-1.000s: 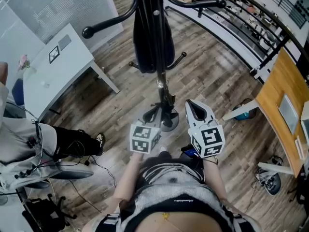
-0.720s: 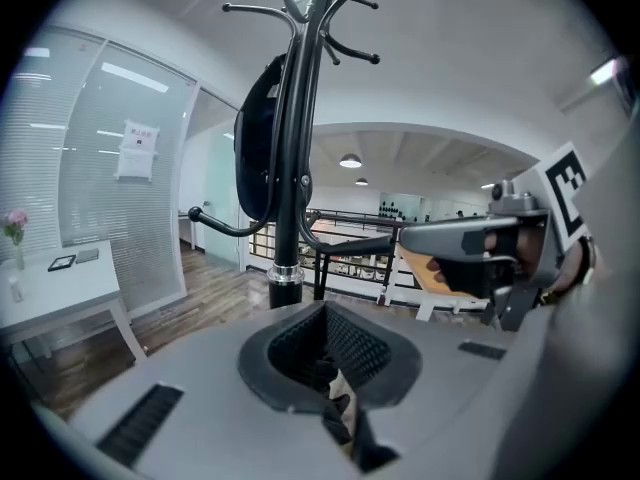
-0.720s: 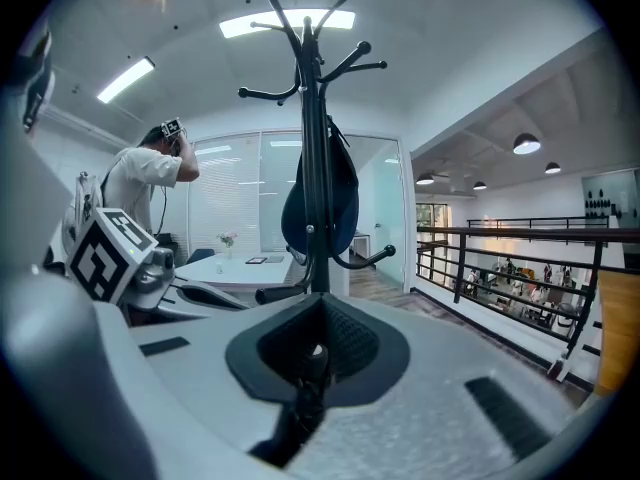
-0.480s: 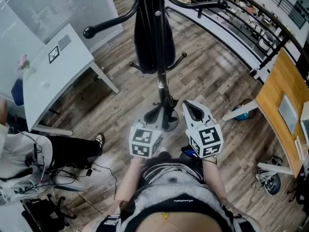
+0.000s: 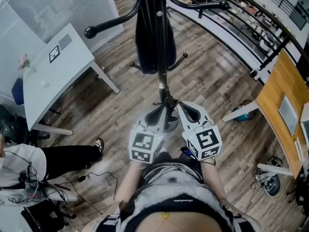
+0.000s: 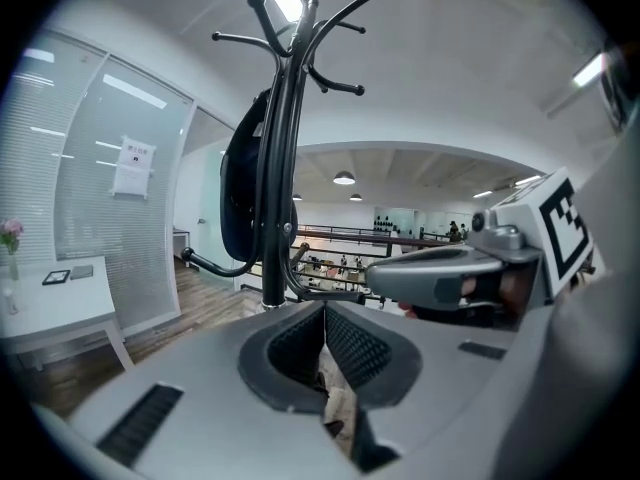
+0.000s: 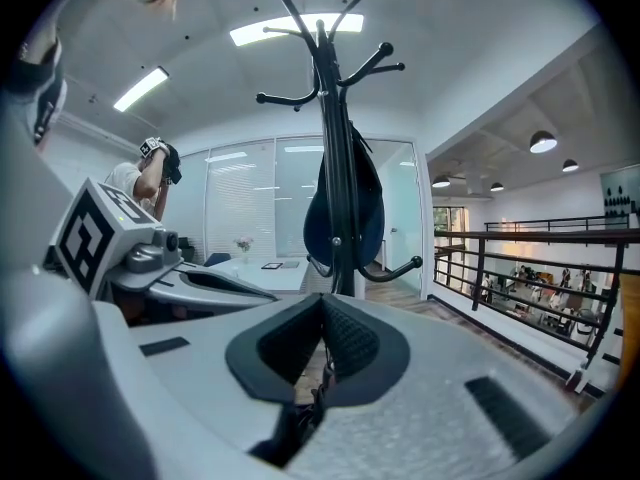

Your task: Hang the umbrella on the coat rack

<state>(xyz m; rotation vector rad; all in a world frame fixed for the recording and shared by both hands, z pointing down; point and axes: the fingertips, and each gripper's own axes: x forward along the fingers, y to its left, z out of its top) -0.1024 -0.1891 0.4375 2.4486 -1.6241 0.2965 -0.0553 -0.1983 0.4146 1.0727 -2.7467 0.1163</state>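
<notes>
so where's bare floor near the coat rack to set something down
Bare wood floor lies between the white table and the coat rack, and between the rack and the railing. Lower left is crowded with a person's leg and cables.

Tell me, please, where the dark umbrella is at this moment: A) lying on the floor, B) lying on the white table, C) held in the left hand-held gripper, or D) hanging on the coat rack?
D: the dark umbrella hangs against the pole of the coat rack.
</notes>
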